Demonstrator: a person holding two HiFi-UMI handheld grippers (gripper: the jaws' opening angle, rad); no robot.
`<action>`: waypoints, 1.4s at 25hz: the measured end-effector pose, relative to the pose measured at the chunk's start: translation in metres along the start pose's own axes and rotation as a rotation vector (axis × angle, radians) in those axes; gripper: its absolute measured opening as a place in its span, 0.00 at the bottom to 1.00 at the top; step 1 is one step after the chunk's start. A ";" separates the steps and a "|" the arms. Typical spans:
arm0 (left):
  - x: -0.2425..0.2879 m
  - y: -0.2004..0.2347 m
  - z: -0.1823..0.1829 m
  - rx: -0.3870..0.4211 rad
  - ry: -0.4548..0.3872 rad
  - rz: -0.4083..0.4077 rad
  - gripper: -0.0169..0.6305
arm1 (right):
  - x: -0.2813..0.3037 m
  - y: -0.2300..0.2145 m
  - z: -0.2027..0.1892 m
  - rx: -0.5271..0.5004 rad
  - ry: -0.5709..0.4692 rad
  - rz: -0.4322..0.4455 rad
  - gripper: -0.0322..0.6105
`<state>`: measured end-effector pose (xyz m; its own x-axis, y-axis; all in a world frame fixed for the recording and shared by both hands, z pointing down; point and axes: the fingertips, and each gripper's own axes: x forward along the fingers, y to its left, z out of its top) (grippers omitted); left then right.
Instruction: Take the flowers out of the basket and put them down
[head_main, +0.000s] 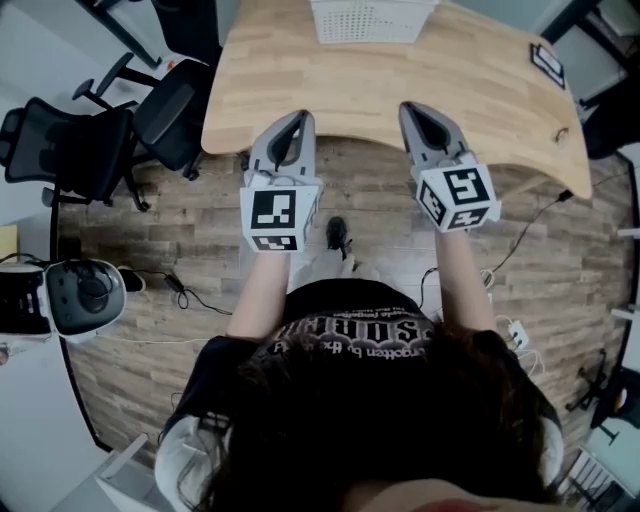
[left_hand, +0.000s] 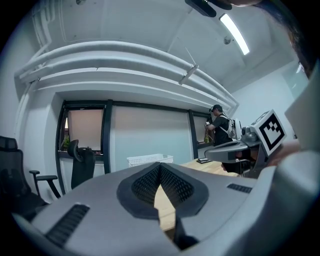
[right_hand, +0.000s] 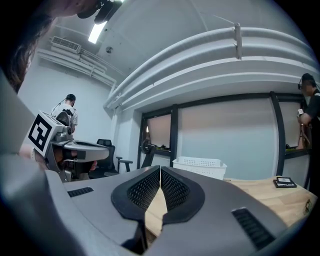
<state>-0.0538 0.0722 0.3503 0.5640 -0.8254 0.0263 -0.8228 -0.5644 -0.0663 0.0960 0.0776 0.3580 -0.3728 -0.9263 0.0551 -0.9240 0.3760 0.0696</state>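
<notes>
Standing at the near edge of a wooden counter (head_main: 480, 90), holding the left gripper (head_main: 298, 120) and right gripper (head_main: 415, 112) level and side by side, both pairs of fingers pressed together with nothing between them. Facing a white basket (head_main: 372, 20) at the counter's far edge, well apart from both grippers, contents hidden in every view. Flanked on the left by black office chairs (head_main: 80, 145).

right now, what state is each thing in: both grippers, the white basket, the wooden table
left gripper, shut, empty, level
right gripper, shut, empty, level
white plastic mesh basket, upright on the table's far side, no flowers showing
light wooden table, bearing the basket
</notes>
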 end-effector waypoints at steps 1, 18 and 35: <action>0.005 0.002 0.000 0.001 -0.001 -0.003 0.03 | 0.005 -0.003 0.000 -0.002 0.001 -0.003 0.09; 0.114 0.049 0.002 -0.002 -0.008 -0.037 0.03 | 0.100 -0.062 -0.003 -0.001 0.027 -0.025 0.09; 0.191 0.087 0.005 0.001 -0.018 -0.084 0.03 | 0.177 -0.106 0.007 -0.015 0.015 -0.053 0.09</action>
<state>-0.0172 -0.1339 0.3445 0.6320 -0.7749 0.0143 -0.7726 -0.6314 -0.0660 0.1275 -0.1265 0.3529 -0.3223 -0.9443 0.0661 -0.9408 0.3272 0.0882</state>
